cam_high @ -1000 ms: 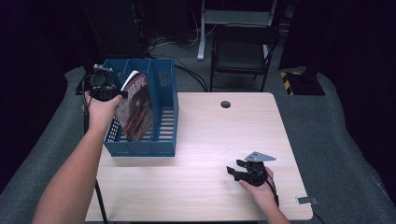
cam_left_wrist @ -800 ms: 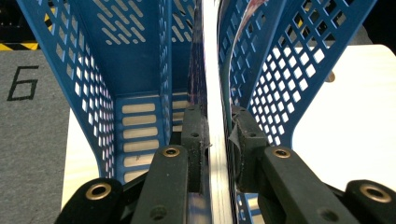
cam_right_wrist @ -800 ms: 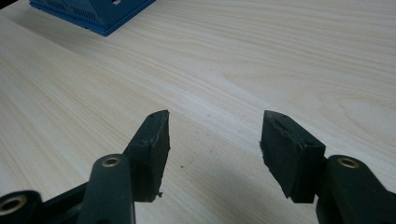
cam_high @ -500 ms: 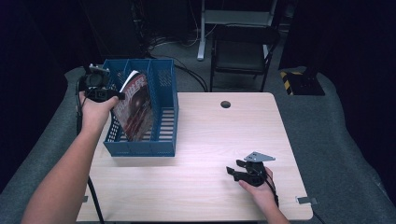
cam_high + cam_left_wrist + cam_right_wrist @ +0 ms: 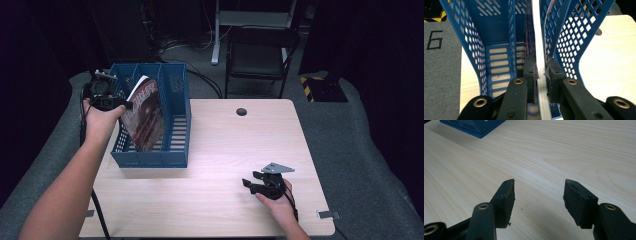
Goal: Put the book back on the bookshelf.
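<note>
Over one blue rack (image 5: 176,125), left hand-held gripper (image 5: 127,105) clamps one magazine (image 5: 146,117); right (image 5: 251,185) gapes empty.

A magazine (image 5: 145,117) is held tilted in the blue rack (image 5: 172,150) by the left gripper (image 5: 127,105). The right gripper (image 5: 251,182) is rested on the table (image 5: 225,140), well apart.

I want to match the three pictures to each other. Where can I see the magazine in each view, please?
High view: the magazine leans tilted inside the blue file rack, upper left, its top edge at the left hand-held gripper.
Left gripper view: seen edge-on at centre, clamped between the jaws.
Right gripper view: the magazine is not in it.
Shared landmark: the blue file rack, whose corner sits top left in the right gripper view.
</note>
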A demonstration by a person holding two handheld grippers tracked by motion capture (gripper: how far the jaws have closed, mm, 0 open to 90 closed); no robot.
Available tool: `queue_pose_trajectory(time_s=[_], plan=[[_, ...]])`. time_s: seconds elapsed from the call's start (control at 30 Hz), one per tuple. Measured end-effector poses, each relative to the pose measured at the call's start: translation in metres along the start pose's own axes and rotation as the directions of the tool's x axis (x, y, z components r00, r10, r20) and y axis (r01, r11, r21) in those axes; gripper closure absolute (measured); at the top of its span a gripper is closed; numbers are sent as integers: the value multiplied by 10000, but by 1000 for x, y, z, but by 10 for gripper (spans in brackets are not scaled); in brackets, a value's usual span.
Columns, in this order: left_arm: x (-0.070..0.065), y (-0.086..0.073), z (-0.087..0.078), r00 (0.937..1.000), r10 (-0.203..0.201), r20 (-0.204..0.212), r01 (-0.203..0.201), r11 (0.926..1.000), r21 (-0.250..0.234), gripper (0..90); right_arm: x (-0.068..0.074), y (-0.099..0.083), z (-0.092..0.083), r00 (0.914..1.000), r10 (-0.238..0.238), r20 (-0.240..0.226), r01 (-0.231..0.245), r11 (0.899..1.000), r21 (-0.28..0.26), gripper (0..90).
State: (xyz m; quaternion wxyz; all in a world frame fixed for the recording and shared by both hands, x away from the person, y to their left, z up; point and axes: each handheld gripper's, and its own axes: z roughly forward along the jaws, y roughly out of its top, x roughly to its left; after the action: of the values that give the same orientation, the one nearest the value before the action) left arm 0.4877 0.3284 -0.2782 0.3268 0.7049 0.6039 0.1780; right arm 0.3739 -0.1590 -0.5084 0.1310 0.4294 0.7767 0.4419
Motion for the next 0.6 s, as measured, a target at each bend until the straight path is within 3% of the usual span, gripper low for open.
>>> queue_pose_trajectory(time_s=[0.6], plan=[[3,0,1,9987,-368,-359,365,9993,-90,842,1,0,0,10000,45,-13,-45,10000,17,421]])
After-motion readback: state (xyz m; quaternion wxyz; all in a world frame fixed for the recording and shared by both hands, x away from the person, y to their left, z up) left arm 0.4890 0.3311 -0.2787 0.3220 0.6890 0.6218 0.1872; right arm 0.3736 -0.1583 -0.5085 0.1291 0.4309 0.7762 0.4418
